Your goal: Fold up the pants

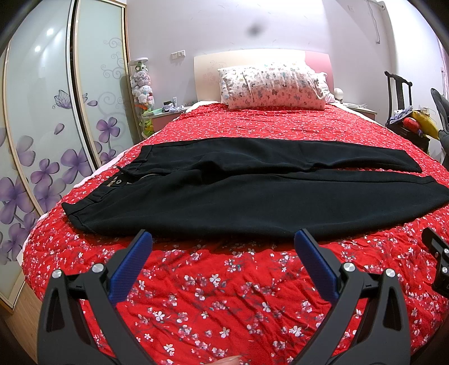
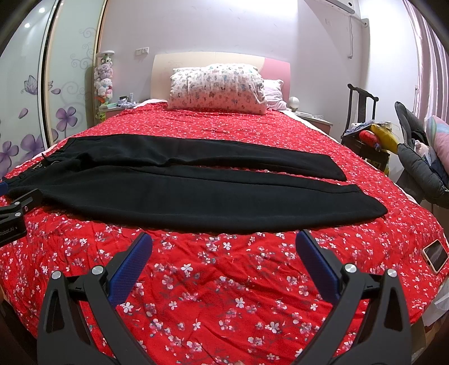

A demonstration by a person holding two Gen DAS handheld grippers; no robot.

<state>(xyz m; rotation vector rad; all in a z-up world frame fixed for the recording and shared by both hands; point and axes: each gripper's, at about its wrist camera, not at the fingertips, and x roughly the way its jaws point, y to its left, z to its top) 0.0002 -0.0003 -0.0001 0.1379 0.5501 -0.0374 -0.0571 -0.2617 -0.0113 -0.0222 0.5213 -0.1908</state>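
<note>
Both claws spread wide, gripping nothing, above bed (image 1: 213,283).
Left claw (image 1: 223,238), right claw (image 2: 224,238); black pants (image 1: 252,196) flat, unfolded.

Pale walls (image 2: 210,25), floral wardrobe doors (image 1: 36,118), red bedspread (image 2: 224,280), patterned pillow (image 2: 219,87), dark chair (image 2: 362,112)

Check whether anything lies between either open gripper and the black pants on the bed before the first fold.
Nothing visible does. Only bare red floral bedspread separates the left gripper and the right gripper from the near edge of the black pants. A phone lies at the bed's right edge, off both paths.
</note>
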